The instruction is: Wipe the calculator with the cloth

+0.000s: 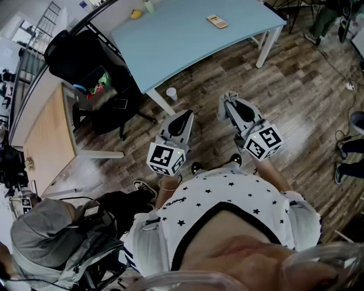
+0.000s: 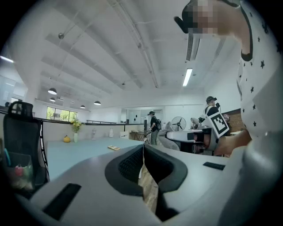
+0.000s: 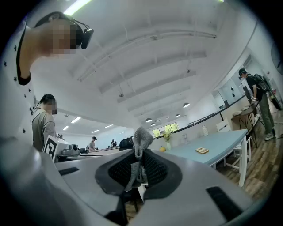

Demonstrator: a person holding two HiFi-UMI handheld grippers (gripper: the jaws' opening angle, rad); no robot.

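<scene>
The tan calculator lies on the far part of the light blue table, well ahead of both grippers. It also shows small in the left gripper view as the calculator and in the right gripper view as the calculator. My right gripper is held over the wooden floor, shut on a grey cloth that sticks up between its jaws. My left gripper hangs beside it, shut with nothing in it. Both point toward the table.
A white cup stands on the floor by the table leg. A black office chair and a wooden desk are to the left, a grey backpack behind. A yellow object sits on the table's far edge.
</scene>
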